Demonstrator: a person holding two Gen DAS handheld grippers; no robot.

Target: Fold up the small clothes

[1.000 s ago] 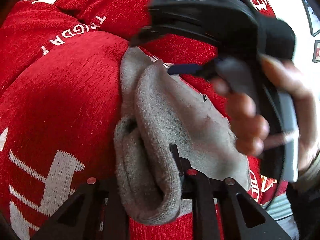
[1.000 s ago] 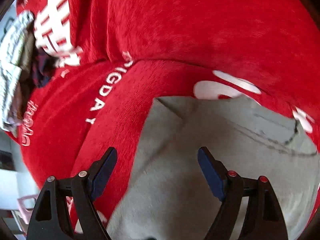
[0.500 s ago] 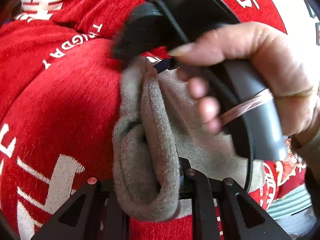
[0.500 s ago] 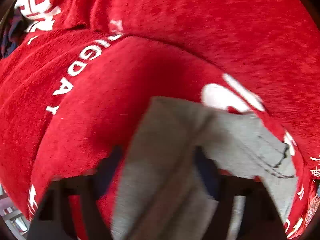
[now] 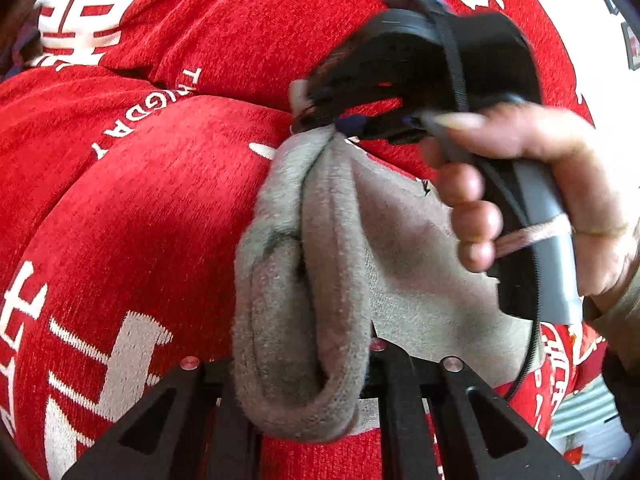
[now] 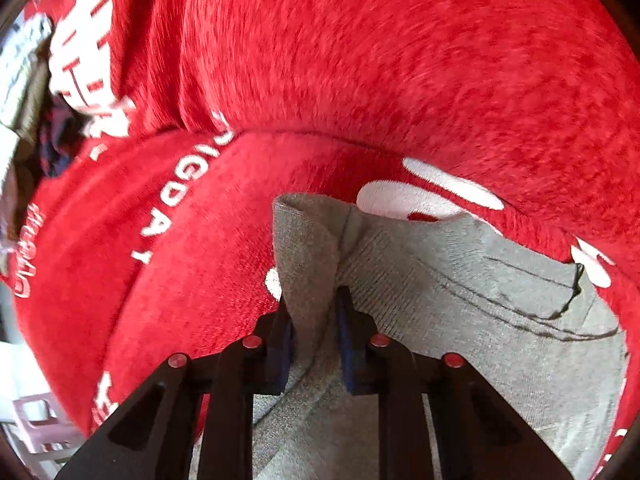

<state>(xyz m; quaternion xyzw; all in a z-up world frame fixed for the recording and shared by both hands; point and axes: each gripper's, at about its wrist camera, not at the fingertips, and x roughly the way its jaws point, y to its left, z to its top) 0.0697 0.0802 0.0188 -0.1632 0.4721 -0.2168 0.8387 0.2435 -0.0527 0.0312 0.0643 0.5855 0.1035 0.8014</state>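
Change, right gripper [image 6: 314,332]: jaws were wide apart over flat grey cloth a sec ago; they have just been closing and now pinch a raised ridge of the grey sock [image 6: 440,320] between the blue pads [image 6: 345,344].
Change, left gripper [image 5: 300,364]: jaws closed a little further; clamped on the sock's thick rolled end, same as before.
Change, sock: was lying flat at the far end, now gathered into an upright fold there.
Task item: grey sock [image 5: 304,288], stretched between both grippers, lying on red fabric [image 5: 152,208].
Sock material: soft fuzzy knit, ribbed weave, thin dark seam line toward the right in the right wrist view.
Sock shape: fat doubled-over roll at the left gripper, narrow pleat at the right gripper.
Surface: red fleece-like fabric [image 6: 360,72] w/ white printed letters and blocks, mounded in big soft folds.
Hand [image 5: 532,200]: person's right hand wraps the black and grey handle, fingers curled on the trigger.
Edge of view: pale patterned cloth at far left of the right wrist view, too blurred to identify, poss. more laundry.
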